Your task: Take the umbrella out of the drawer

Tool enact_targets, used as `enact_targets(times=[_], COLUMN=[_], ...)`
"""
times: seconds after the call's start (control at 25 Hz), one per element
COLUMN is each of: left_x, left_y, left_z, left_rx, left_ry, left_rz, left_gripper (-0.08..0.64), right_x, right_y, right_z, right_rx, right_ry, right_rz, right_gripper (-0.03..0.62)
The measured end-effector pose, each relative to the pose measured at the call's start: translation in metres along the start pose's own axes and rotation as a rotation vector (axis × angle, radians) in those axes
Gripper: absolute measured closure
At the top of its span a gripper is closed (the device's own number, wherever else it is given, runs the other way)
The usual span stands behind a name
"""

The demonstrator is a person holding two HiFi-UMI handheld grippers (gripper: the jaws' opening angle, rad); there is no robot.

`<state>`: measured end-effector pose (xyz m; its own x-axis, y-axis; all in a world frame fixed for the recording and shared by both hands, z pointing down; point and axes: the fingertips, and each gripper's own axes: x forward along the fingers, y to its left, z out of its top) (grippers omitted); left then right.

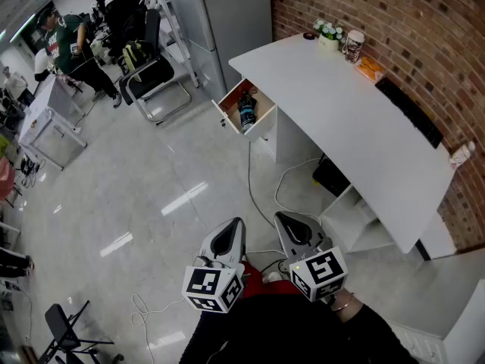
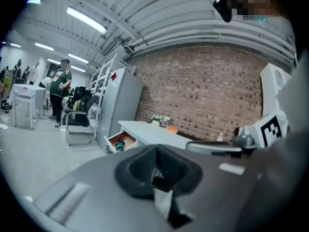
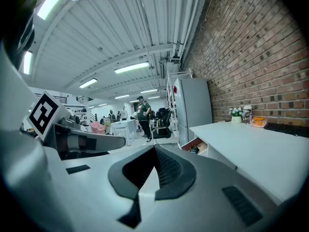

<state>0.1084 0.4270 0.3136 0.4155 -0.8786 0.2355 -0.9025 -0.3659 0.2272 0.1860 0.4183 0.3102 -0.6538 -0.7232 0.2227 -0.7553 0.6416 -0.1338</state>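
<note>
The umbrella (image 1: 248, 115), a dark folded bundle with some blue on it, lies in the open wooden drawer (image 1: 233, 96) at the left end of the white desk (image 1: 341, 120). The drawer (image 2: 120, 141) appears small and far off in the left gripper view, and the drawer (image 3: 195, 146) also shows far off in the right gripper view. My left gripper (image 1: 231, 226) and right gripper (image 1: 286, 220) hang side by side over the floor, well short of the desk. Both are shut with nothing in them, and the jaws meet in the left gripper (image 2: 155, 151) and the right gripper (image 3: 155, 151).
On the desk stand a flower pot (image 1: 328, 33), a cup (image 1: 353, 45), an orange item (image 1: 369, 69) and a black keyboard (image 1: 409, 111). White cables (image 1: 261, 196) trail over the floor. A black chair (image 1: 151, 74) and a person in green (image 1: 64, 40) are at far left.
</note>
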Motion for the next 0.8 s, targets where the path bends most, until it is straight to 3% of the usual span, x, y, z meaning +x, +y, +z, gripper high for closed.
enact_targets(times=[0.2, 0.44, 0.8], left_x=[0.001, 0.006, 0.018], left_y=[-0.001, 0.002, 0.029], left_z=[0.001, 0.012, 0.019], left_rx=[0.001, 0.000, -0.031], left_ry=[-0.011, -0.034, -0.047], left_rz=[0.009, 0.029, 0.073], left_gripper=[0.557, 0.557, 0.557], right_x=[-0.005, -0.007, 0.006], right_y=[-0.008, -0.018, -0.035], right_z=[-0.004, -0.004, -0.005], right_rx=[-0.033, 0.003, -0.018], right_ry=[-0.015, -0.011, 0.016], right_rz=[-0.021, -0.010, -0.032], right_gripper=[0.595, 0.594, 0.594])
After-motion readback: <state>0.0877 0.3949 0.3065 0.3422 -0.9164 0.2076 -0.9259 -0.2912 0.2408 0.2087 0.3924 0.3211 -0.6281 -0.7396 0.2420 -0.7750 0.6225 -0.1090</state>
